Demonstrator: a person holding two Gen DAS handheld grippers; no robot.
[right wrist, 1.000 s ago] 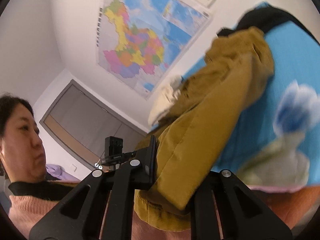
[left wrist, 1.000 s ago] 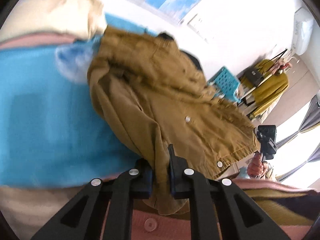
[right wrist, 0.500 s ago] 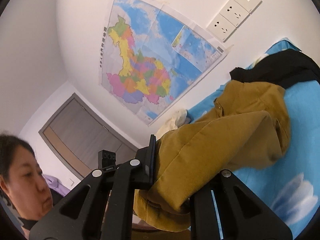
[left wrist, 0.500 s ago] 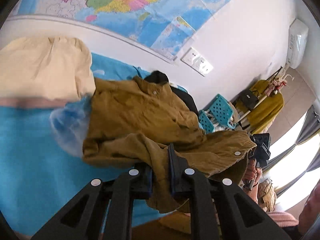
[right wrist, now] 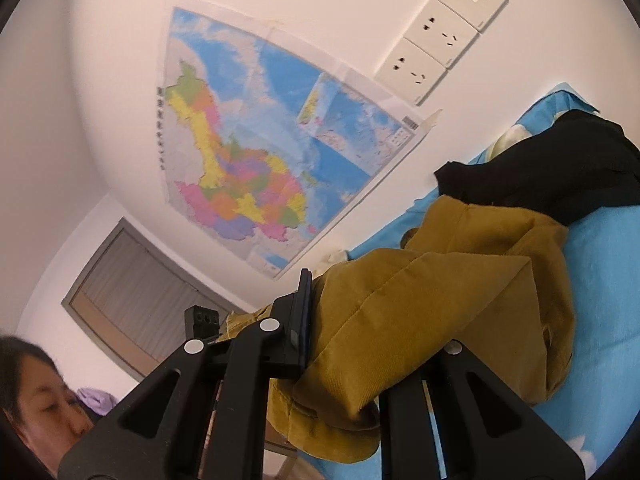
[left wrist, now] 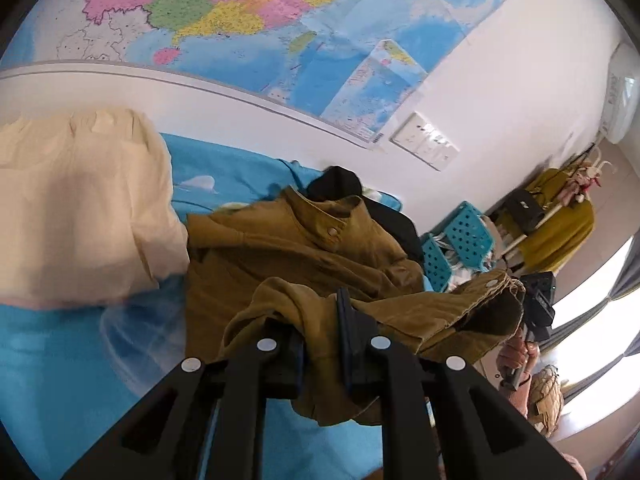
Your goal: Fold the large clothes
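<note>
A mustard-brown corduroy jacket [left wrist: 304, 252] with snap buttons lies bunched on the blue bedsheet [left wrist: 48, 364], its collar toward the wall. My left gripper [left wrist: 320, 328] is shut on a fold of its hem, lifted off the sheet. In the right wrist view the same jacket [right wrist: 460, 280] drapes over my right gripper [right wrist: 340, 320], which is shut on a thick fold; its right finger is hidden by the cloth. The stretch of hem between both grippers hangs in the air.
A cream garment [left wrist: 76, 208] lies left of the jacket, a black garment [left wrist: 360, 192] behind it by the wall. Blue baskets [left wrist: 460, 240] and a clothes rack [left wrist: 556, 216] stand beyond the bed. A map [right wrist: 256, 160] and sockets [right wrist: 440, 36] are on the wall. A person [right wrist: 36, 400] is at the lower left.
Both grippers have risen and moved toward the wall with the jacket's lower edge, folding it up over the body. More wall and map show in both views now.
</note>
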